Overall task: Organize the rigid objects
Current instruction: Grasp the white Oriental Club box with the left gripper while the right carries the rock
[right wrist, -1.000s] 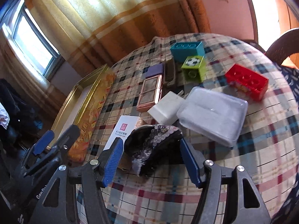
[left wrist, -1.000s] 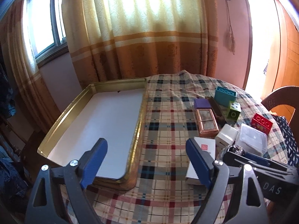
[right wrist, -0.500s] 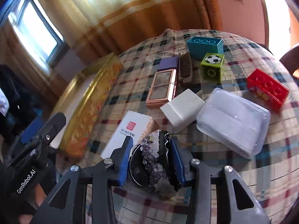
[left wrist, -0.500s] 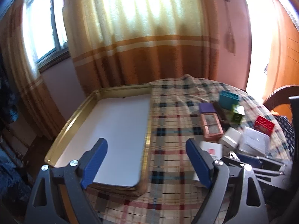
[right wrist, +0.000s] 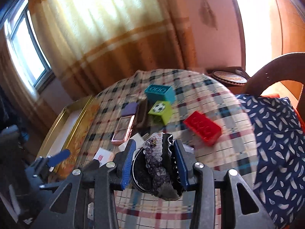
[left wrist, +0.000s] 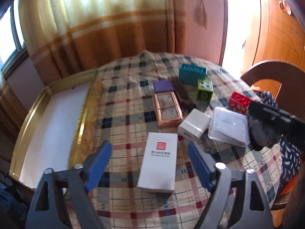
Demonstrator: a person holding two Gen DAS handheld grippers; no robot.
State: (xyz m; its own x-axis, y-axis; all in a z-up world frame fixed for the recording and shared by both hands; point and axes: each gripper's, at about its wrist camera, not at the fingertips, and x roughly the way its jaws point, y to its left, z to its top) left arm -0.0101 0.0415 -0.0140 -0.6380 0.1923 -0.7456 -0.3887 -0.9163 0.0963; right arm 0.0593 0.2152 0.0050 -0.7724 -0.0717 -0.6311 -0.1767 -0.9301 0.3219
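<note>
1. My R gripper [right wrist: 154,162] is clamped on the sequined black pouch [right wrist: 156,164], held off the plaid tablecloth [right wrist: 219,103]
2. My L gripper [left wrist: 150,164] jaws have just been closing, not gripping; the white box [left wrist: 159,164] lies between them on the cloth
3. Gold tray [left wrist: 24,118] sits left of the white box; red brick [right wrist: 203,127] is beyond the pouch

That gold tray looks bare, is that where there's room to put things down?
Yes. The gold tray shows only its white floor. The plaid cloth between tray and copper frame is also free. It is crowded right of the frame, around the white cube and clear case.
</note>
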